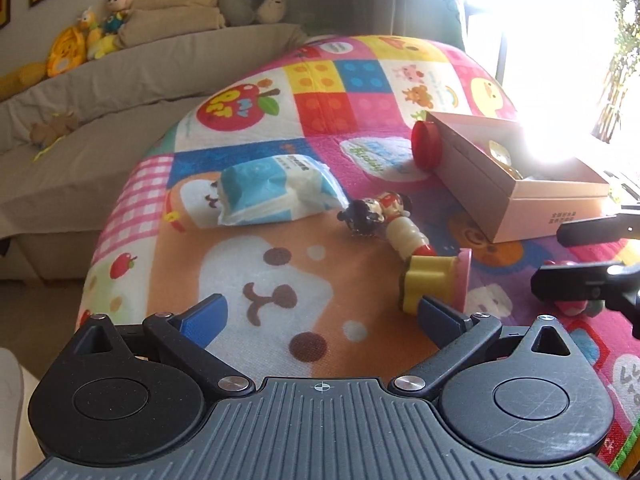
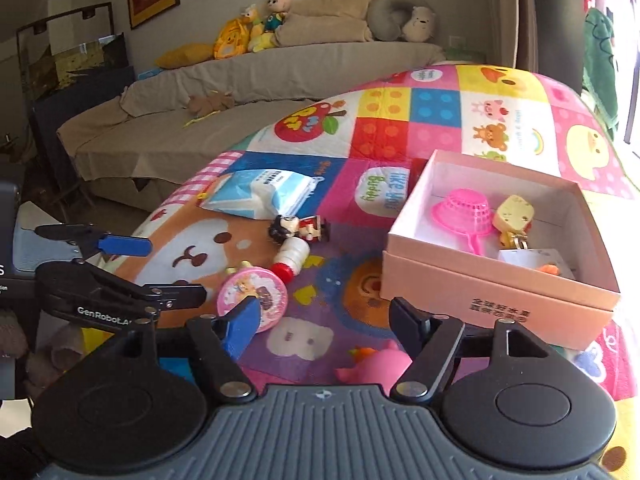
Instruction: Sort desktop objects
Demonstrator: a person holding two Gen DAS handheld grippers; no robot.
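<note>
Patchwork-printed cloth (image 2: 440,120) in bright squares covers the table, and a grey-covered sofa (image 2: 248,92) with soft toys is seen behind it in both views. Only in the right wrist view is the inside of the pink cardboard box (image 2: 496,292) laid open: a pink toy strainer (image 2: 464,210), a yellow cheese-shaped toy (image 2: 514,212), a small white item and something orange are seen in it. In the left wrist view the box (image 1: 532,208) is washed out by window glare, but a red round object (image 1: 426,146) is shown touching its far end, which is hidden from the right wrist view.

On the cloth, outside the box, a blue and white tissue pack (image 2: 264,194) lies beyond a small doll figure (image 2: 300,228) and a white and red bottle-like toy (image 2: 292,260). A pink round toy (image 2: 254,300) lies just beside the blue left pad of the right gripper (image 2: 324,320), and a pink rubbery toy (image 2: 380,364) lies on the cloth between its fingers, untouched.

The right gripper's fingers are held wide with nothing gripped. The left gripper (image 1: 322,316) likewise has its fingers spread wide and empty, with the yellow and pink toy (image 1: 436,284) just beyond its right pad.
</note>
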